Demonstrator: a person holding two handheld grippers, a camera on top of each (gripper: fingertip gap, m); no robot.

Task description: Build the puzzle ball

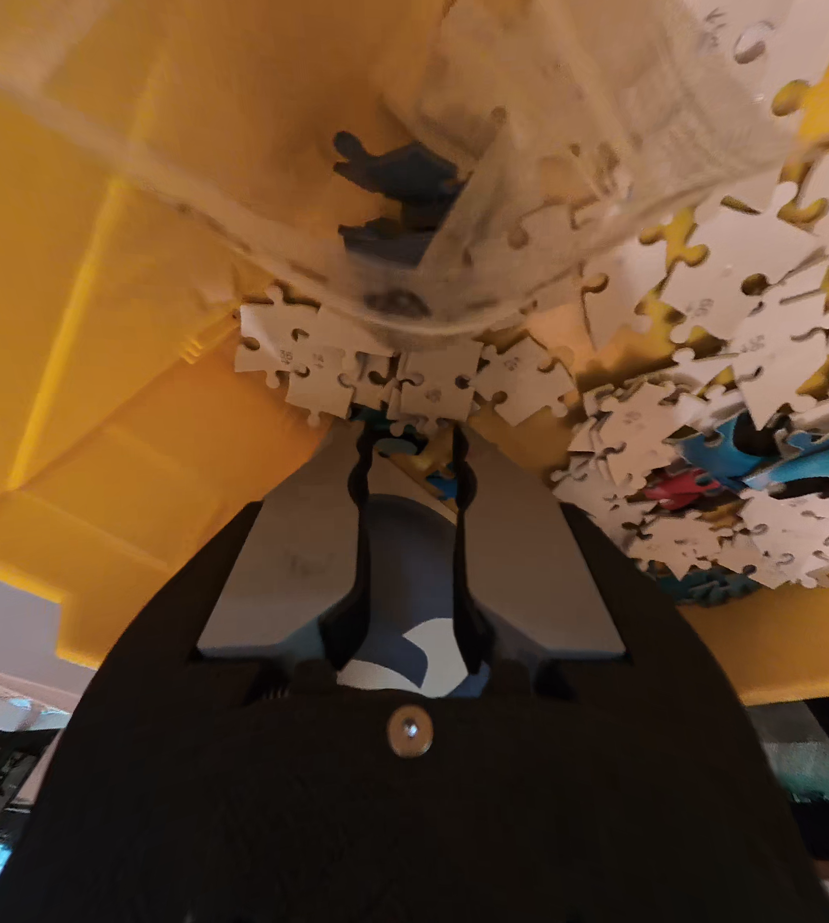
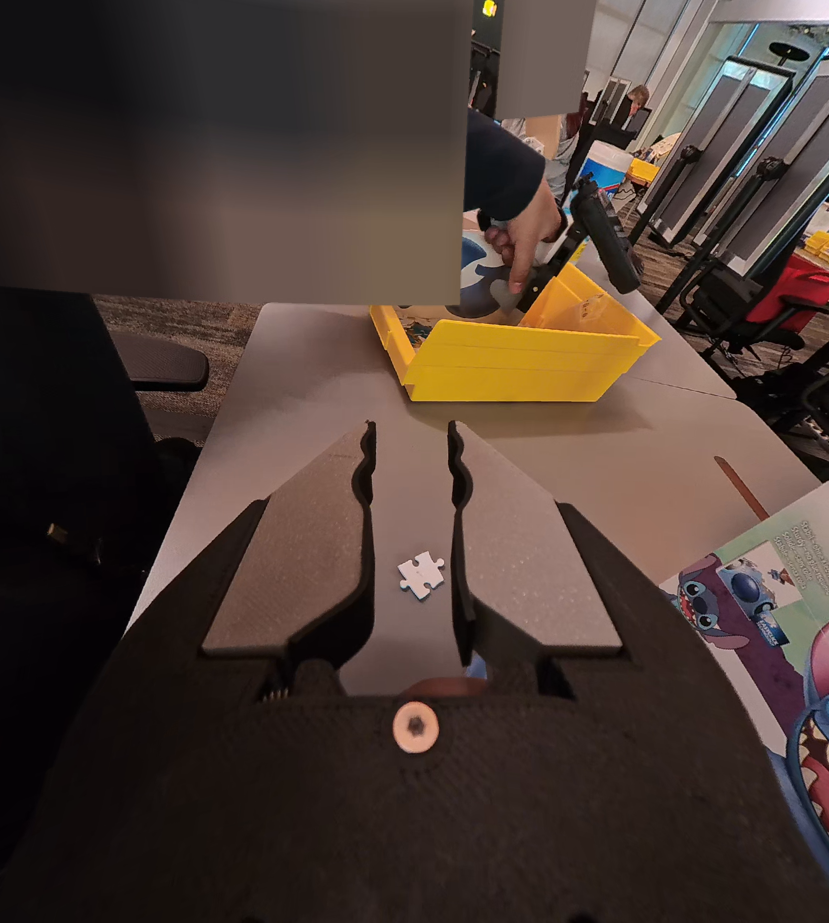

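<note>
In the left wrist view my left gripper (image 1: 410, 424) is inside the yellow bin (image 1: 102, 299), jaws apart, tips at a row of white-backed puzzle pieces (image 1: 402, 374). A heap of loose pieces (image 1: 727, 399) lies to the right. A rounded blue and white part of the puzzle ball (image 1: 402, 574) shows between the fingers, low down; I cannot tell if it touches them. In the right wrist view my right gripper (image 2: 411, 429) is open above the grey table, and one white piece (image 2: 421, 574) lies on the table between its fingers. The left gripper (image 2: 527, 294) reaches into the bin (image 2: 517, 364) there.
A clear plastic bag (image 1: 502, 200) lies over the pieces in the bin. The printed puzzle box (image 2: 777, 649) lies at the table's right. A chair armrest (image 2: 162, 364) is off the table's left edge. A thin brown stick (image 2: 742, 487) lies near the box. Some 45 centimeters of space lies between my two pairs of fingers.
</note>
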